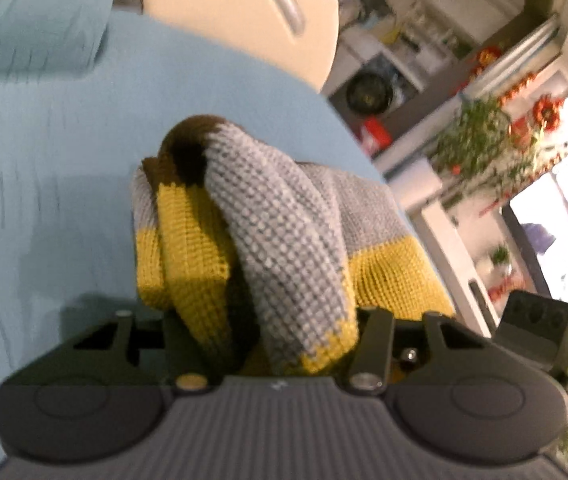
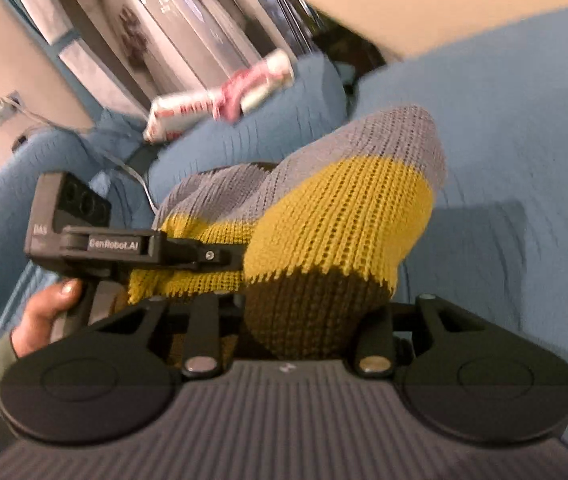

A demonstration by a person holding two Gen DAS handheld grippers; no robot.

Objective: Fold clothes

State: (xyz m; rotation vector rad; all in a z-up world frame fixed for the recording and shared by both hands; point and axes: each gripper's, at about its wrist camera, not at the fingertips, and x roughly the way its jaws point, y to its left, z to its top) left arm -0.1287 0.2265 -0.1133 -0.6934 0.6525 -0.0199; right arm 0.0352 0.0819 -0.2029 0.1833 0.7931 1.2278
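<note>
Sweater [image 1: 284,240]: knitted in grey, yellow and brown bands, bunched and lifted off the blue cover [image 1: 44,200], held between both grippers.
Left gripper [image 1: 268,344]: clamped on a grey and yellow fold.
Right gripper [image 2: 295,320]: clamped on the brown and yellow end.
Hand [image 2: 48,312]: lower left in the right view, gripping the left gripper's handle.

sweater [image 1: 280,240] on bed [image 1: 44,184] | between both grippers | pillow [image 1: 32,24] behind
</note>
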